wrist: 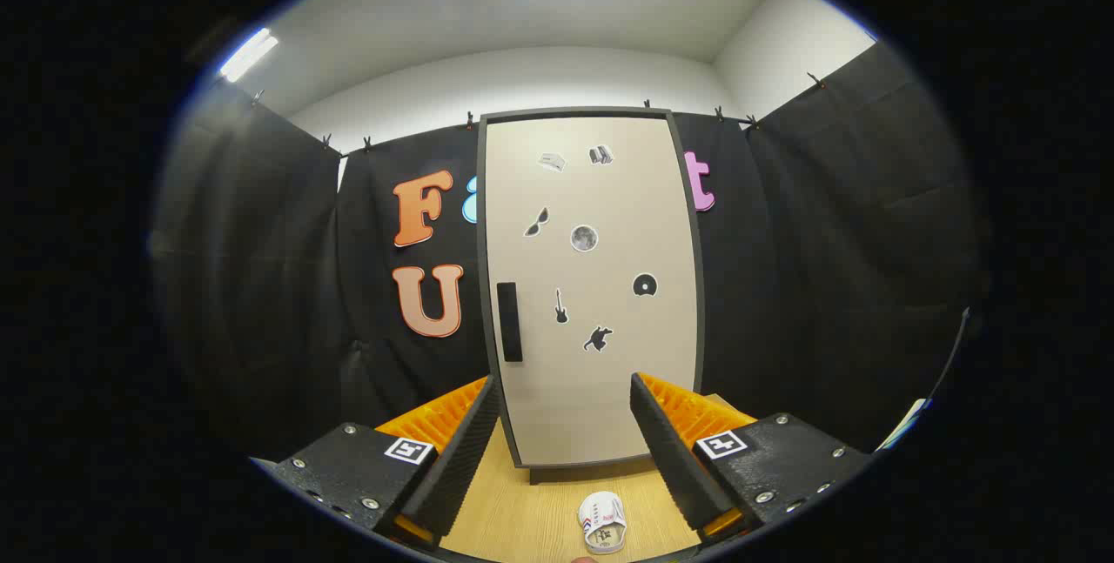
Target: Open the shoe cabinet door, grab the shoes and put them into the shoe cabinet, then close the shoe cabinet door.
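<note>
Standing upright on the wooden table (522, 519) w/ its door (600, 371) shut, the shoe cabinet (592, 284) is facing the gripper (566, 432), whose fingers are spread wide apart, holding nothing. A dark handle (509, 321) is sitting near the door's left edge, stickers (584, 237) scattered across the front. A small white shoe (602, 522) is lying on the table btwn the fingers, just in front of the cabinet's base.

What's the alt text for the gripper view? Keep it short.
A closed beige shoe cabinet door with a dark handle and small stickers stands ahead of the open gripper. A small white shoe lies on the wooden table between the fingers.
</note>
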A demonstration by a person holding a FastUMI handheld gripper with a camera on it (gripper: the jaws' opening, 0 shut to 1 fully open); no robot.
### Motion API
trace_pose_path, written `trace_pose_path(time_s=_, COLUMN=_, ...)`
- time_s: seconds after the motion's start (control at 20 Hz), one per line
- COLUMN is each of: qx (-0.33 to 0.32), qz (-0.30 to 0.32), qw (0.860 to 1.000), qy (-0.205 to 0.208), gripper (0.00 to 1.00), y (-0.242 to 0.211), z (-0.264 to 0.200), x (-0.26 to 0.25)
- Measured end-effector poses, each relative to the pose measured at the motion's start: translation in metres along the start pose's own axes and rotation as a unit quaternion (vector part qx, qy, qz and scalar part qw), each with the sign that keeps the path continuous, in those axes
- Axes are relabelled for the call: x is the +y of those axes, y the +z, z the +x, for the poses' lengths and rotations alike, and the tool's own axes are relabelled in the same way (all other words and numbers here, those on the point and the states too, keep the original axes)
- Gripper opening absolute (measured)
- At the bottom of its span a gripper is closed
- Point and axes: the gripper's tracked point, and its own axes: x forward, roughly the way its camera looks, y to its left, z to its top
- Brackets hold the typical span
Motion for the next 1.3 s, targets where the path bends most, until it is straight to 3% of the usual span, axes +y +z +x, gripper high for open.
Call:
trace_pose_path(time_s=1.05, qx=0.015, qz=-0.012, qw=1.0, qy=0.004, gripper=0.94, y=-0.008, z=0.009, x=0.003)
trace_pose_path(time_s=1.3, qx=0.023, qz=-0.02, qw=0.999, qy=0.021, gripper=0.94, y=-0.013, z=0.051, x=0.027)
